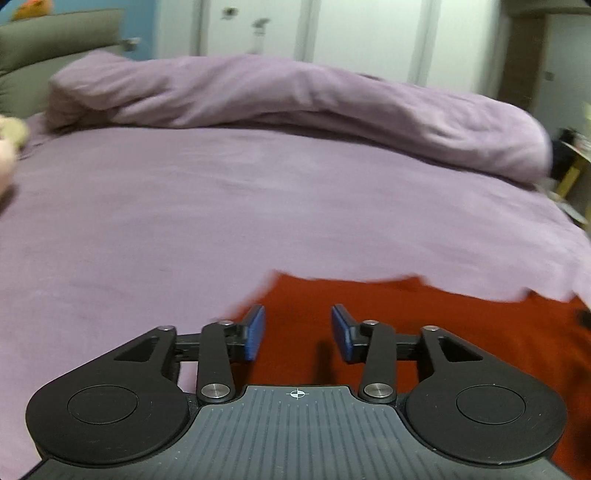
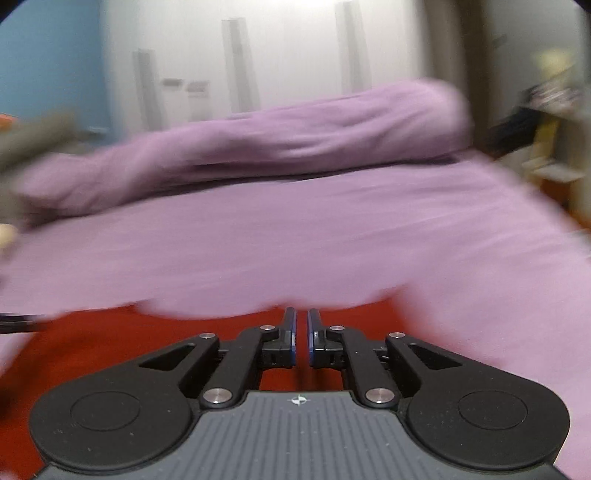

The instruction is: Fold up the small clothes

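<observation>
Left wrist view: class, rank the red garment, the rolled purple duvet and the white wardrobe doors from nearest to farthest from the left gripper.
1. Red garment: directly under and ahead of the left gripper.
2. Rolled purple duvet: across the far side of the bed.
3. White wardrobe doors: behind the duvet, on the back wall.

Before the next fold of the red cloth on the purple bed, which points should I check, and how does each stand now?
1. Left gripper open, nothing between its blue pads: ok.
2. Right gripper nearly shut; whether it pinches the red cloth garment: cannot tell.
3. Red garment lies flat on the purple bed sheet: cannot tell, only its far edge shows.
4. Sheet beyond the garment free for folding: ok.
5. Bunched purple duvet lies apart from the garment: ok.
6. Sharp view from the right wrist: not ok, blurred.
</observation>
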